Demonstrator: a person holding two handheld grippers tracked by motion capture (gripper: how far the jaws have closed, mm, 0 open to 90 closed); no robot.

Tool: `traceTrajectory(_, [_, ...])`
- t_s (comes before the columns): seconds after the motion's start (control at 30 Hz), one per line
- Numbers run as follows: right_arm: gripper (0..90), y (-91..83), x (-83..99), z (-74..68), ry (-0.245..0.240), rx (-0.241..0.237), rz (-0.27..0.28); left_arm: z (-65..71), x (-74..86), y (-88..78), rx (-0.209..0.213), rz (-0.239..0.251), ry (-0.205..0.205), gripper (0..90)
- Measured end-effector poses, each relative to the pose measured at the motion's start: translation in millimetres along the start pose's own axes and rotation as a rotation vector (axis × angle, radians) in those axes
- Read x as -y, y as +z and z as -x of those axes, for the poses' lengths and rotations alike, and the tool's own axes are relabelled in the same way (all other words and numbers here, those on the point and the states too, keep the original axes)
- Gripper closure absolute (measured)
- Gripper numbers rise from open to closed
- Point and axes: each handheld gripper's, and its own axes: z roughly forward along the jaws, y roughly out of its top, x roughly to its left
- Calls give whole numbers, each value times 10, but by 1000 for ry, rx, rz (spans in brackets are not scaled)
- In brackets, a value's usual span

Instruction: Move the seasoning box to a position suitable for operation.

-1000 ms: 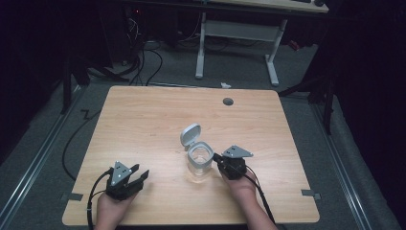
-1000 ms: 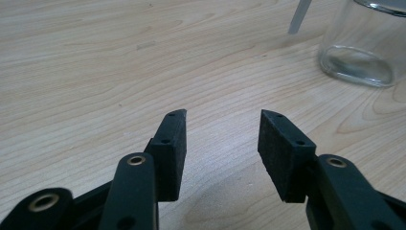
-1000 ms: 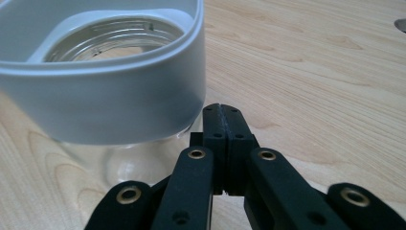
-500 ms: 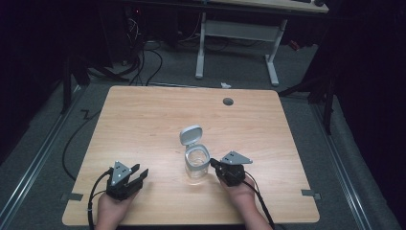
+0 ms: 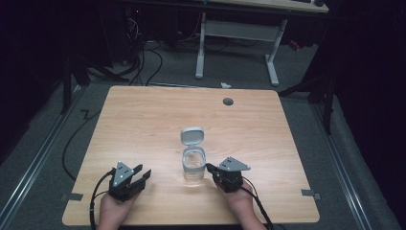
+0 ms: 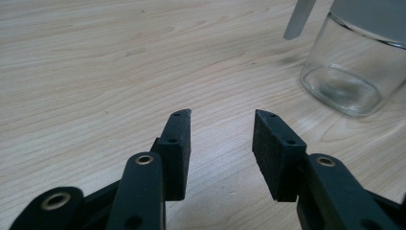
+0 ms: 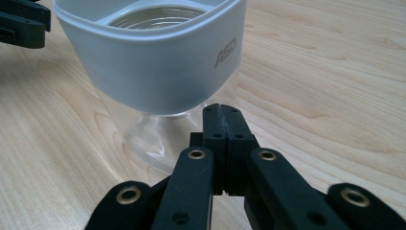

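A glass jar (image 5: pixel 193 165) stands upright on the table (image 5: pixel 143 124), a little toward the near edge and about midway between the two hands. Its grey lid (image 5: pixel 192 135) is flipped open and tilts back on the far side.

The right gripper (image 5: pixel 210 167) is just beside the jar on its right, and its jaws are pressed together with nothing between them. In the right gripper view the tips (image 7: pixel 223 115) point at the jar's glass body under the grey collar (image 7: pixel 158 62); whether they touch it I cannot tell.

The left gripper (image 5: pixel 142 173) rests near the front edge, apart from the jar. Its jaws have just been closing a little, but they stand apart with only bare wood between them.
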Motion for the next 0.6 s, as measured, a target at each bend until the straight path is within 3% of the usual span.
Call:
traceTrajectory(0.3, [900,-23,12,-53,-6,-7,11,170,83,6,48,-22,14,573])
traceTrajectory(0.53, [900,-85,16,-21,6,3,19,435,206,-6,139,-57,34,586])
traceTrajectory(0.6, [900,-92,22,-8,11,7,18,471,227,-1,146,-60,35,588])
